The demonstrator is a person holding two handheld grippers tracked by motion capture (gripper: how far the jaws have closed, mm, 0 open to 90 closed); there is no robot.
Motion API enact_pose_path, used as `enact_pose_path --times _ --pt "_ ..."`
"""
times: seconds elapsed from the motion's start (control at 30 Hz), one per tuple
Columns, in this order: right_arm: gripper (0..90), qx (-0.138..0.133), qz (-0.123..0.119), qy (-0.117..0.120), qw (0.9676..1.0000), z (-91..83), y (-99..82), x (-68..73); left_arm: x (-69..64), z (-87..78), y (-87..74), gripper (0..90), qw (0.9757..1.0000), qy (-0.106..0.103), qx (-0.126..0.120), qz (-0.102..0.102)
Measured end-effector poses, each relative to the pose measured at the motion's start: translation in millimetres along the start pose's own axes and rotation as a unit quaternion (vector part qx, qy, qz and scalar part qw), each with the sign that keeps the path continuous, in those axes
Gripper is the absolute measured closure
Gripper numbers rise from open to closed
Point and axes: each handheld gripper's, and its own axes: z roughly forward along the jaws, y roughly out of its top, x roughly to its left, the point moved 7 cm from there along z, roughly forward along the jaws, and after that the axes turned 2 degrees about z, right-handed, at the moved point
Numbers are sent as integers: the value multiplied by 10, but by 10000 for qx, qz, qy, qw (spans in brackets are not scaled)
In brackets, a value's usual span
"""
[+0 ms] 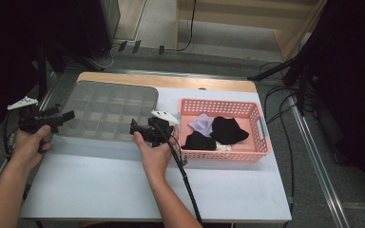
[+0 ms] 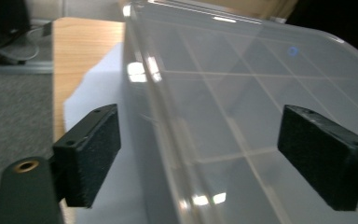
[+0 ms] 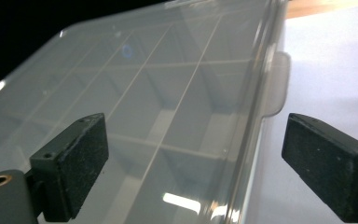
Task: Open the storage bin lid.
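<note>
Clear divided box (image 1: 107,110) sits lid-on at the counter's (image 1: 123,185) back left, on a white sheet. Left gripper (image 1: 69,115) and right gripper (image 1: 133,127) flank its near corners, both agape, nothing pinched. Pink basket (image 1: 259,151) of cloths to the right. Grey floor, cables, dark stands around.

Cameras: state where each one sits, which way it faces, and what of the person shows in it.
High view: above the person's side, looking forward and down on the table; both forearms, left gripper, right gripper, clear compartment box, pink basket.
Left gripper view: rides the left gripper, looking along its open fingers across the box's edge.
Right gripper view: rides the right gripper, open fingers straddling the box's edge by a latch tab.
Shared: both gripper views show the same lidded box.
</note>
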Motion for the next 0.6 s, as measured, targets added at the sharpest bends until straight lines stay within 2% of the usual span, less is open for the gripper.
enact_pose_path --times 0.07,0.1,0.13,0.17,0.2,0.3,0.37,0.47,0.5,0.6 --pt "88 -138 -3 -94 9999 21 15 6 10 30 12 154 10000 -90 8 5" --pt "89 -214 -12 -18 9998 63 31 4 -1 66 20 159 9997 -237 16 41" --pt "89 -214 -12 -18 9998 63 31 4 -1 66 20 162 9997 -237 16 41" --pt "127 -204 22 34 9998 71 35 7 -11 90 22 162 9997 -237 33 91" --pt "122 -221 -3 149 9996 104 46 4 -28 113 26 183 9996 -262 48 120" --pt "152 -233 35 146 9996 142 61 -34 -43 146 40 170 9995 -239 67 185" --pt "201 -308 39 109 9995 140 84 -55 -37 150 40 172 9994 -294 65 157" --pt "265 -335 110 42 9994 125 97 -73 -26 138 47 207 9995 -287 -10 136" --pt "319 -410 50 -48 9991 100 111 -74 -21 116 59 238 9994 -308 -149 50" --pt "329 -505 -2 -55 9987 65 127 -58 -10 81 76 293 9991 -306 -277 -18"
